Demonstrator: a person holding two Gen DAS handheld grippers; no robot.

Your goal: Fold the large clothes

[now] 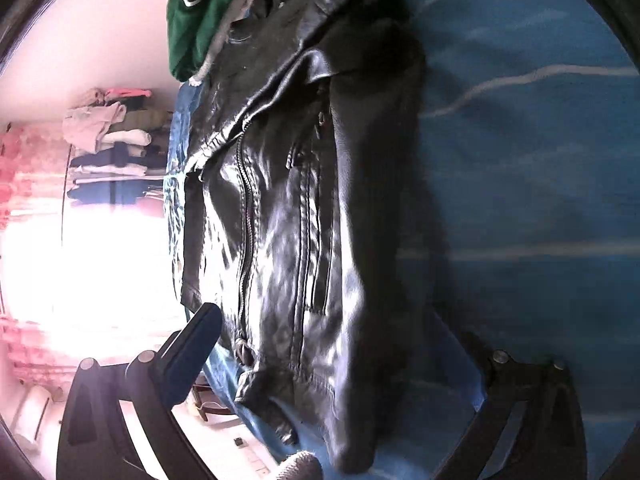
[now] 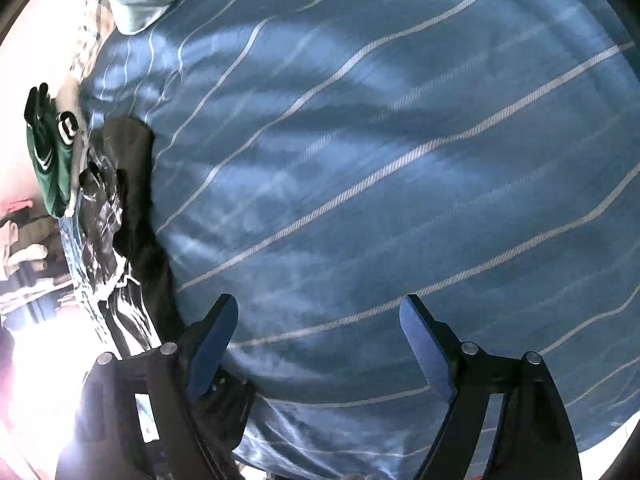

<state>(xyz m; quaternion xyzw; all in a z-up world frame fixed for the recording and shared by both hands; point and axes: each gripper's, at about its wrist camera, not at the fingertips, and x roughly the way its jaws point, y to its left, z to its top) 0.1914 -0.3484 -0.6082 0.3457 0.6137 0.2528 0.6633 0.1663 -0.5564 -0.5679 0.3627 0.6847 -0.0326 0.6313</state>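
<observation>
— One garment, the black leather jacket [image 1: 280,208], lies folded into a narrow bundle at the edge of the blue striped bedspread [image 2: 360,140], by the green jersey [image 1: 192,20]. Is that your read?

— Yes. Your right gripper [image 2: 316,320] hangs spread and empty over bare bedspread. Your left gripper [image 1: 344,340] looks spread over the jacket, gripping nothing, though only one finger [image 1: 196,344] shows clearly. Whether more clothes wait, you can't tell.

Right gripper [image 2: 316,316] tilted steeply down, fingers spread wide, nothing between; left gripper [image 1: 344,340] angled down, fingers wide apart
</observation>
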